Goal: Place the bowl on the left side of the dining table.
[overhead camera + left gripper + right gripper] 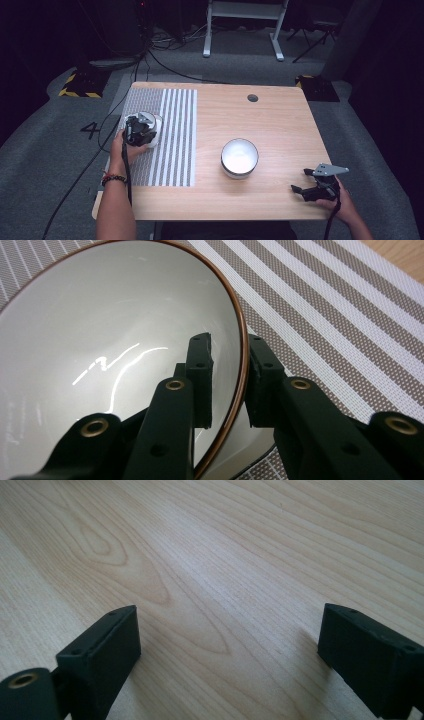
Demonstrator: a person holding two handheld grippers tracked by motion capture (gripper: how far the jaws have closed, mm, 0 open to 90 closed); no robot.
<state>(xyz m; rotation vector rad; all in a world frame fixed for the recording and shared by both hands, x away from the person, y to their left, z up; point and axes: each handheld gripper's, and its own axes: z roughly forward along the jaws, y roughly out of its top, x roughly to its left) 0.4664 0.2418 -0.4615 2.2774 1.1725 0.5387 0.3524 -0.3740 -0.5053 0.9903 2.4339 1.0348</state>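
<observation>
- While clamped, left gripper [227,370]: jaws pinching rim of white bowl [100,340] on striped mat [325,315], table's left edge.
- Right gripper [227,645]: jaws spread, table's [280,120] near right corner.

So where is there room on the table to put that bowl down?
Bare wood lies between the striped mat and the second bowl, and across the far side near the round hole. The mat's near end is free too. It is tighter by the right gripper. The left gripper pinches the bowl.
</observation>
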